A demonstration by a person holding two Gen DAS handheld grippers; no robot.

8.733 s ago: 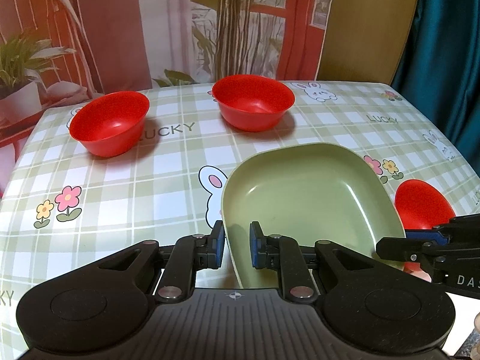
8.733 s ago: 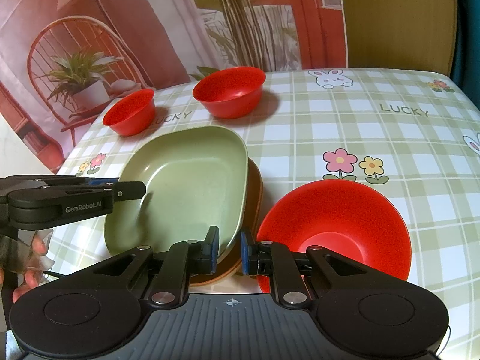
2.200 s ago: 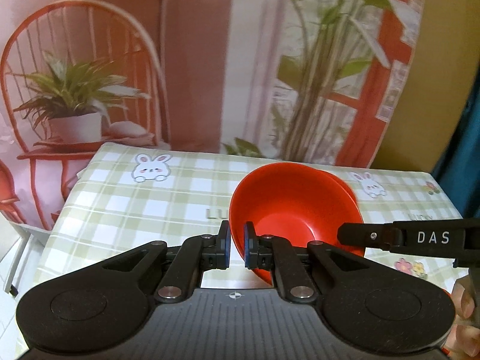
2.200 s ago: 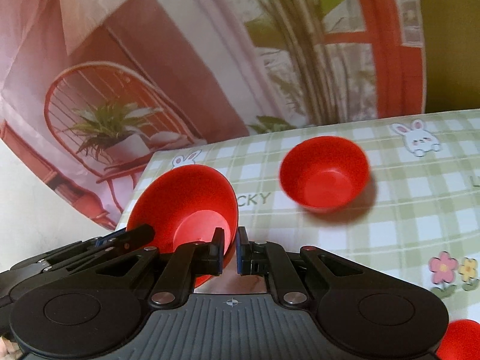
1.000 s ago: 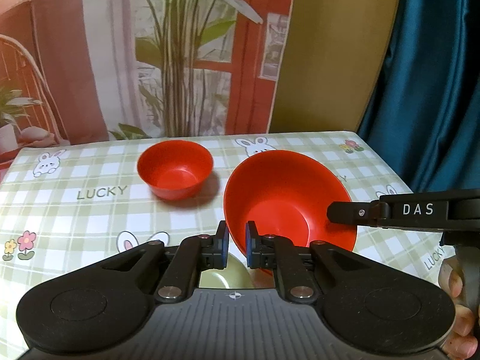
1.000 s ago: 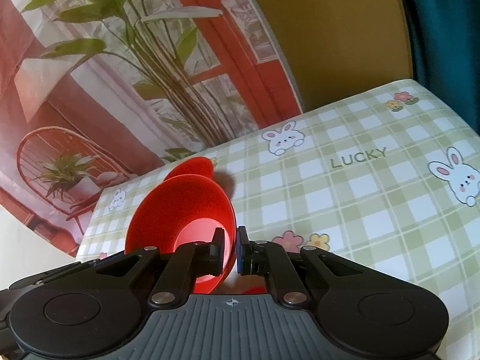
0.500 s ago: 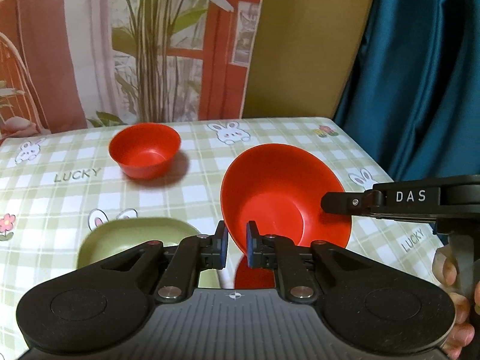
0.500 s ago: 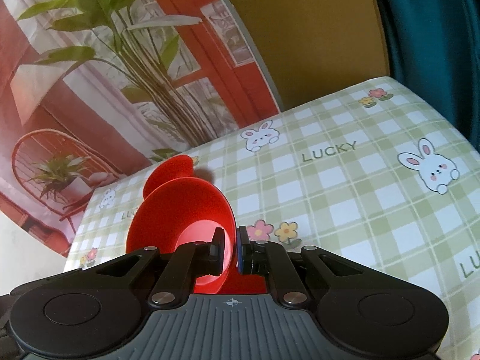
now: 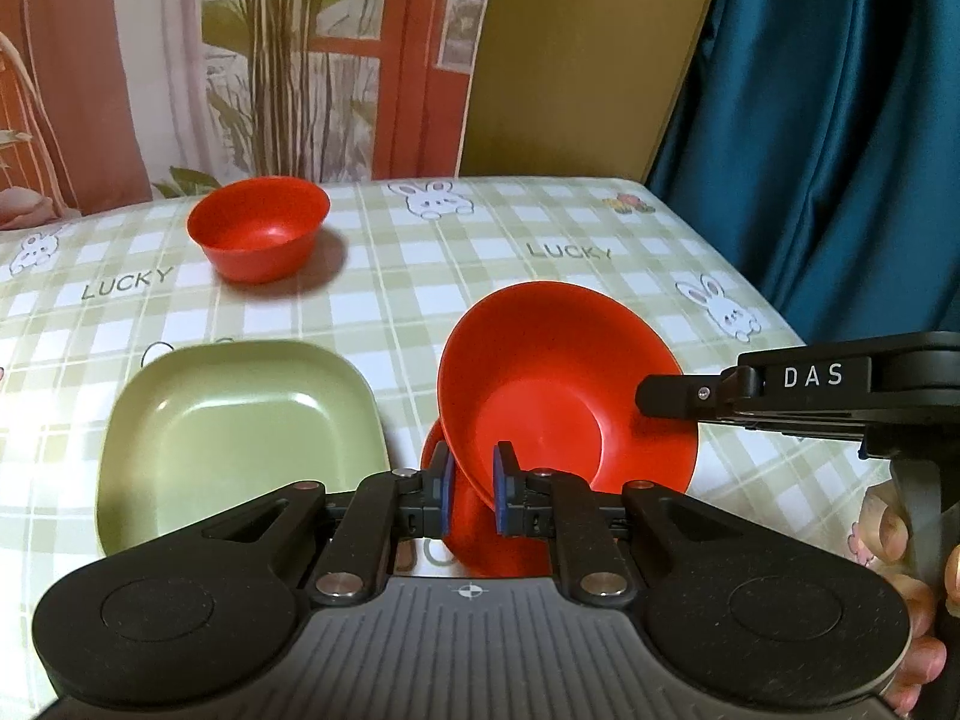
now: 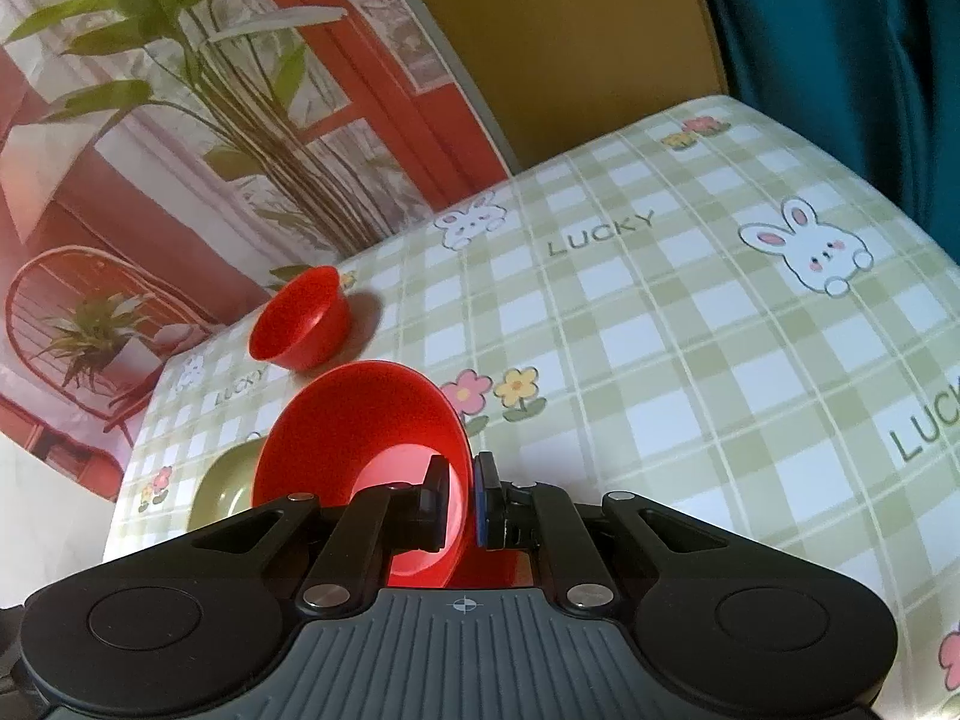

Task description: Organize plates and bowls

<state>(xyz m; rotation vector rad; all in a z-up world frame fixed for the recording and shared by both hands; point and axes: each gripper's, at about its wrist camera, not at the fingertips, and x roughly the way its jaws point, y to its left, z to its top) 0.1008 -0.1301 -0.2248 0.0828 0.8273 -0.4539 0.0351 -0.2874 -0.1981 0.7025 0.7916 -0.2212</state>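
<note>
A red bowl (image 9: 552,396) hangs tilted above the table, and both grippers grip it. My left gripper (image 9: 471,480) is shut on its near rim. My right gripper (image 10: 461,501) is shut on the rim of the same red bowl (image 10: 360,420); in the left wrist view the right gripper (image 9: 654,397) reaches the bowl's right edge. Just below lies a second red bowl (image 9: 474,546), mostly hidden. To the left sits a green plate (image 9: 240,426). A small red bowl (image 9: 258,234) stands alone at the far left.
The checked tablecloth (image 9: 540,252) covers the whole table, whose right edge runs along a teal curtain (image 9: 840,150). A printed backdrop (image 9: 270,60) stands behind the far edge. A hand (image 9: 918,648) holds the right gripper's handle at the lower right.
Both grippers have brought the held red bowl down and across. The green plate and the second red bowl have come into view beneath it. Both grips stay shut.
</note>
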